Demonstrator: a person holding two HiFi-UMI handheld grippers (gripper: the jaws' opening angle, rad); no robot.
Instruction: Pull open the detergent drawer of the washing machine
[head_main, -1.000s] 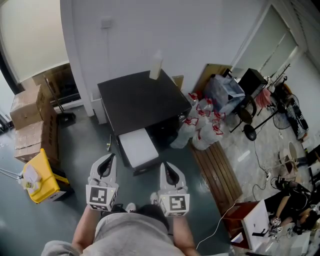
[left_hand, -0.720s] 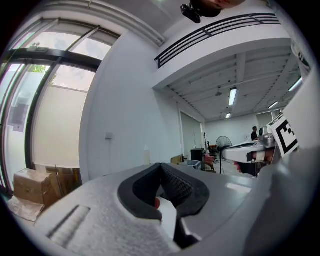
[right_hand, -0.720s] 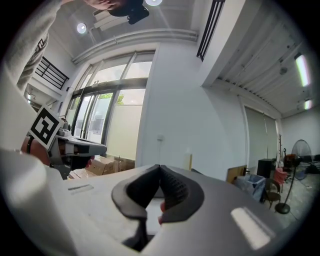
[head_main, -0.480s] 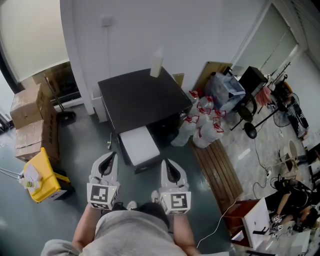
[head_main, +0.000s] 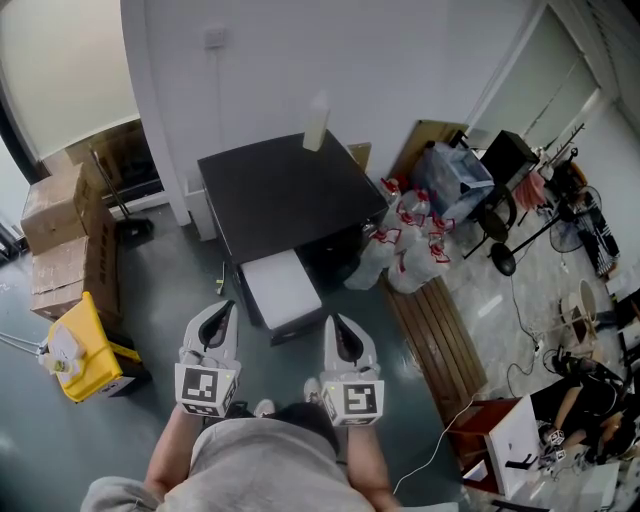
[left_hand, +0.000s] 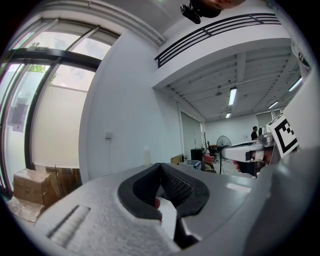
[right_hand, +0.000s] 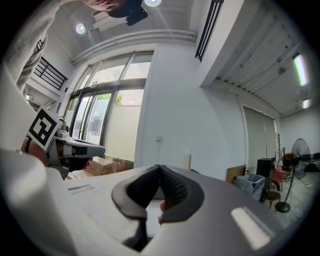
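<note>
In the head view, a washing machine with a black top (head_main: 285, 195) stands against the white wall, and a white bottle (head_main: 315, 125) sits on its back edge. A white rectangular drawer-like part (head_main: 281, 290) sticks out of the machine's front towards me. My left gripper (head_main: 217, 313) and right gripper (head_main: 337, 323) hover side by side just short of that part and touch nothing. Both point level at the machine. The left gripper (left_hand: 160, 166) has its dark pads together on nothing, and so does the right gripper (right_hand: 160, 168).
Cardboard boxes (head_main: 55, 215) and a yellow container (head_main: 85, 350) sit on the floor at the left. White bags with red print (head_main: 410, 245), a blue-grey bag (head_main: 450, 185) and a slatted wooden board (head_main: 435, 345) crowd the right. Stands and cables lie further right.
</note>
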